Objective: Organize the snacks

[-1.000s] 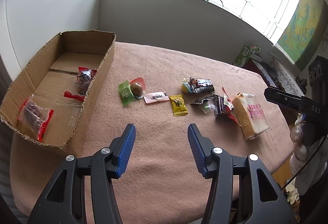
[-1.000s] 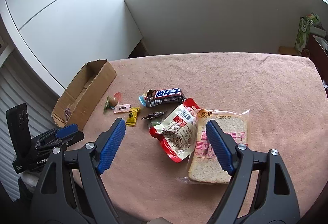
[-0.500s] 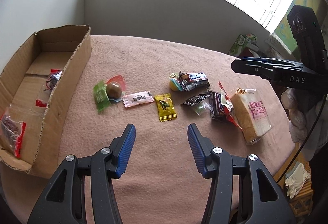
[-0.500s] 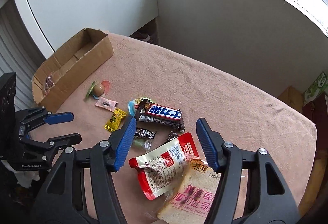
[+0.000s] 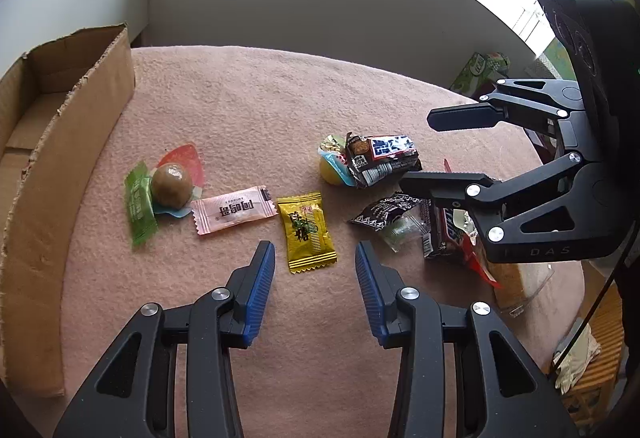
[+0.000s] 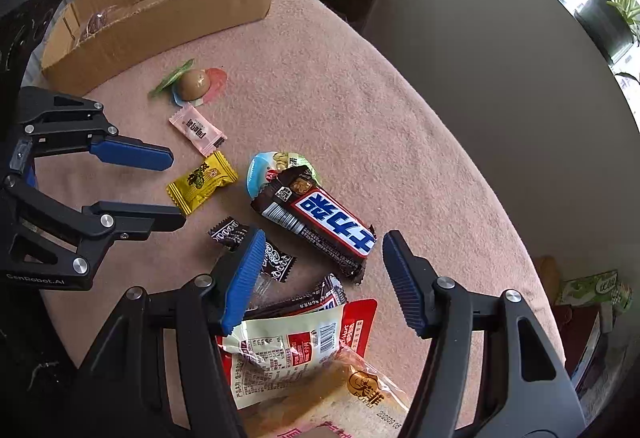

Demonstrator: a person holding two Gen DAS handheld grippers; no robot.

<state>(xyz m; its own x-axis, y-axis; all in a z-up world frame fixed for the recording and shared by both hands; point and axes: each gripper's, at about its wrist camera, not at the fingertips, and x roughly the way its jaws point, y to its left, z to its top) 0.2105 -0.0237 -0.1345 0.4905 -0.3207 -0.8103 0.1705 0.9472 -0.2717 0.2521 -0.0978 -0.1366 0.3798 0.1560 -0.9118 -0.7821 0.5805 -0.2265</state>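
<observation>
The cardboard box [image 5: 60, 157] sits at the left edge of the pink-covered table [image 5: 248, 89]. From the right wrist view at least 1 clear-wrapped snack [image 6: 96, 23] already lies inside it — the rest of its floor is hidden, so the count there is uncertain.

Most of the sorting looks still to do. Left to right on the cloth lie a green packet [image 5: 139, 203] touching a round brown sweet [image 5: 171, 185], a pink sachet [image 5: 234, 209], a yellow candy packet [image 5: 307, 232], a black-and-white wrapped candy [image 5: 384, 213], a Snickers bar [image 6: 320, 220] partly over a blue-rimmed jelly cup [image 6: 260, 171], then a red-and-white pouch [image 6: 296, 346] overlapping bagged sliced bread [image 6: 340, 398].

The left gripper [image 5: 315, 264] hovers just short of the yellow packet, its jaws having just been closing yet still apart with nothing between them. The right gripper [image 6: 322, 250] stands moderately wide over the Snickers end, empty — by my reading, both are lining up their next picks.
</observation>
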